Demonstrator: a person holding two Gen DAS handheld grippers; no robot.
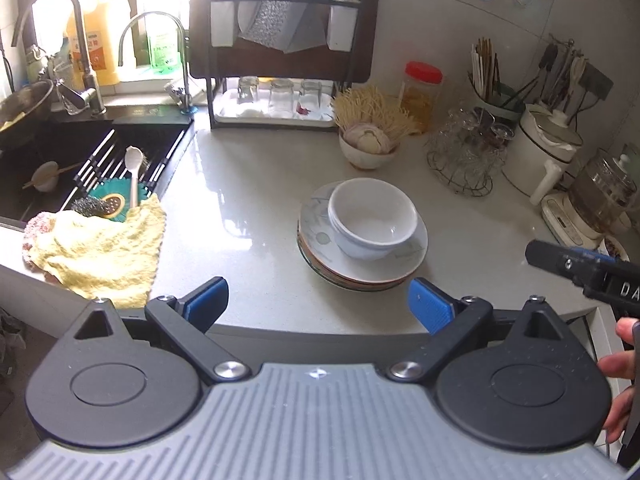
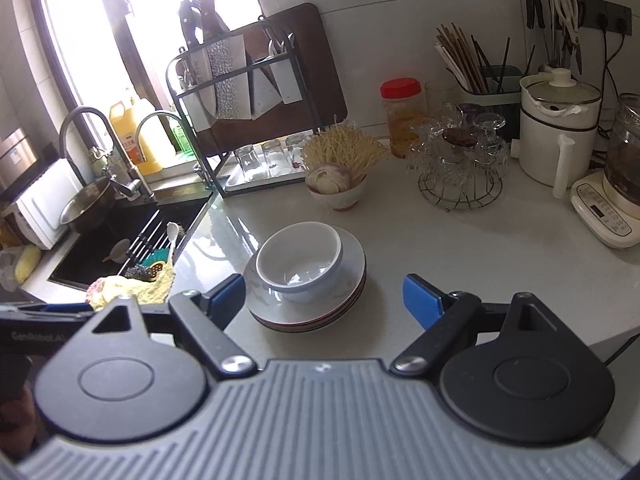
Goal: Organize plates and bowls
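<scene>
- first, the left wrist view: the left gripper (image 1: pixel 318 306) hangs over the near edge of the counter (image 1: pixel 248 200) with its jaws spread wide and nothing between the blue pads.
- just beyond the pads a stack of plates (image 1: pixel 360 264) sits on the counter, and white bowls (image 1: pixel 372 216) nested together rest on the top plate, tipped a little to one side.
- a yellow cloth (image 1: pixel 100 256) lies at the left by the dark sink (image 1: pixel 60 160); the tip of the right gripper (image 1: pixel 580 268) pokes in from the right edge, with fingers (image 1: pixel 618 360) of a hand below it.
- next, the right wrist view: the right gripper (image 2: pixel 324 300) also stands wide open and empty, its left pad close to the rim of the plates (image 2: pixel 320 312) but not touching.
- the bowls (image 2: pixel 300 264) sit on the plates (image 2: pixel 352 256), toward the left side of the stack.
- behind them stand a small bowl holding garlic and dry noodles (image 2: pixel 340 184), a jar with a red lid (image 2: pixel 402 116), and a wire rack of glasses (image 2: pixel 460 168).
</scene>
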